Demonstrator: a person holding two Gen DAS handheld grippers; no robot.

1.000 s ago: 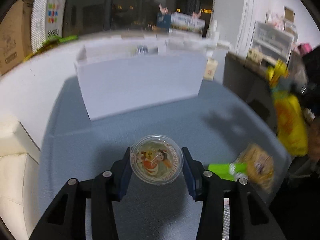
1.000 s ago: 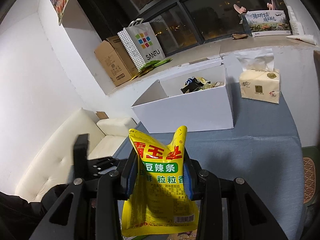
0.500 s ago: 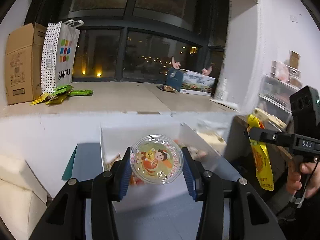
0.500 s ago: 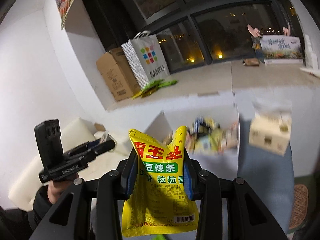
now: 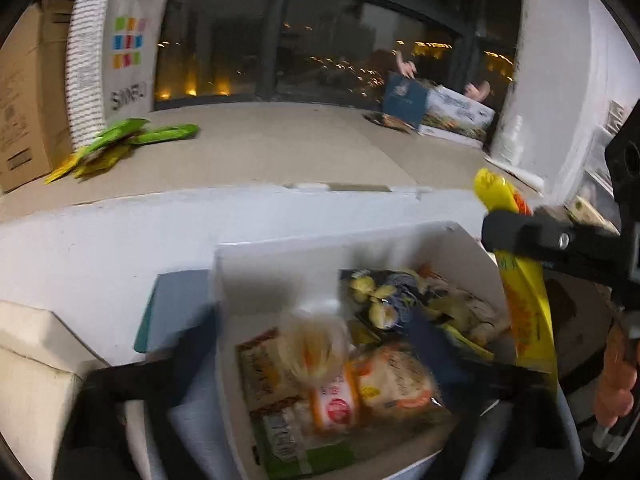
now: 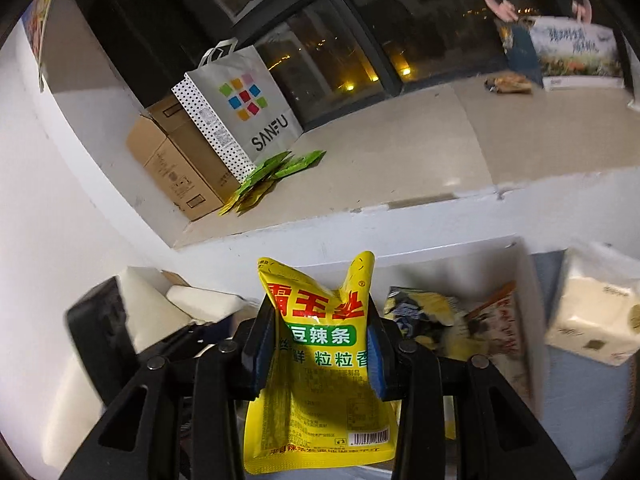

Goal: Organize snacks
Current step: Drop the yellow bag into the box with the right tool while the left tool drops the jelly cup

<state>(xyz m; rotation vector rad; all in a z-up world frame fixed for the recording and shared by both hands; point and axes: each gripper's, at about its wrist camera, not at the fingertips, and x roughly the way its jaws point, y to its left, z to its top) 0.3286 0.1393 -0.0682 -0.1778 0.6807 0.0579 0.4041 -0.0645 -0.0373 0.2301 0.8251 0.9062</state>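
My left gripper (image 5: 316, 344) is open wide over the white box (image 5: 280, 256); its fingers are blurred. The round clear jelly cup (image 5: 314, 346), also blurred, is between them above the snacks, and I cannot tell if it rests on them. Several snack packets (image 5: 384, 384) lie in the box. My right gripper (image 6: 318, 344) is shut on a yellow spicy-strip packet (image 6: 320, 380) and holds it at the box's right side; it also shows in the left wrist view (image 5: 524, 312). The box (image 6: 524, 280) with snacks lies to the right in the right wrist view.
A tissue pack (image 6: 596, 312) stands right of the box. On the window ledge are a white shopping bag (image 6: 240, 104), a cardboard carton (image 6: 176, 160), green sachets (image 5: 120, 144) and a printed box (image 6: 572, 52). A white sofa (image 5: 32, 360) is at the left.
My left gripper has opened and dipped over the box; the jelly cup has left its grip. My right gripper has moved closer to the box with the yellow packet.
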